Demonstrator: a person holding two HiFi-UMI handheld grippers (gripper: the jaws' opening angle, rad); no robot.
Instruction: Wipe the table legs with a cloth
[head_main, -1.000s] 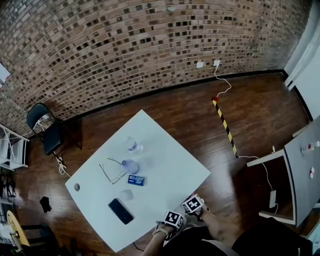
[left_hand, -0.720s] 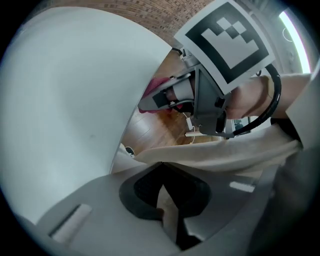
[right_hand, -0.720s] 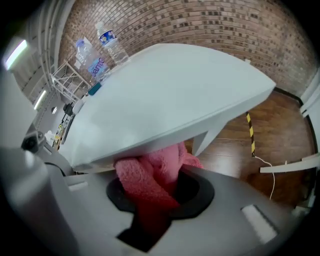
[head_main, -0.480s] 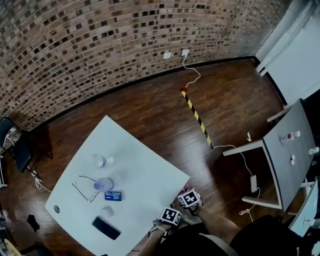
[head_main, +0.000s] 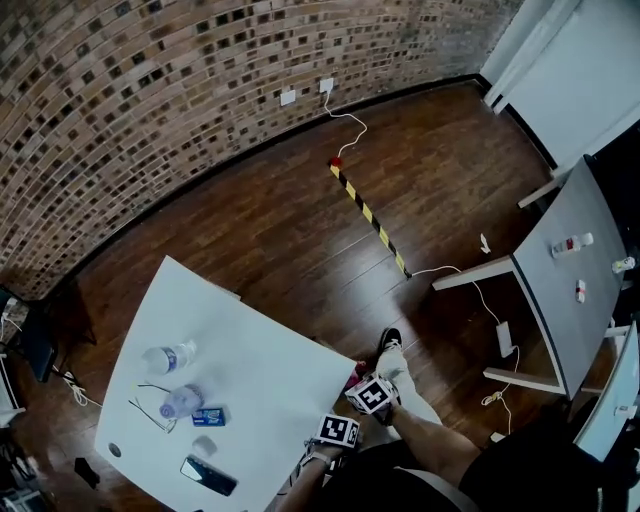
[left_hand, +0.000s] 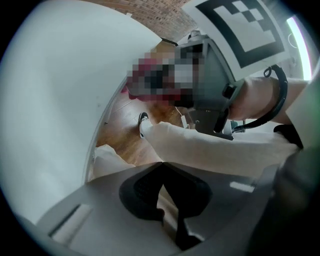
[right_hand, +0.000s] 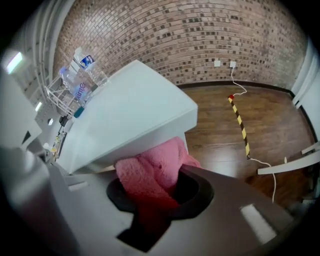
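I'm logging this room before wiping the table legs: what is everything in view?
table: one, white, lower left
bottle: one, clear, on the table
glasses: one pair, dark, beside the bottle
box: one, blue, on the table
phone: one, black, near table edge
floor strip: one, yellow-black, on wooden floor
desk: one, grey, right side
cloth: one, pink, in the right tongs
leg: one, pale trousers, bottom centre
left tongs: one, grey, jaws together, empty
right tongs: one, grey, shut on the cloth

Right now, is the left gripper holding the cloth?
No, the cloth sits clamped in the right gripper; the left gripper is shut and empty.
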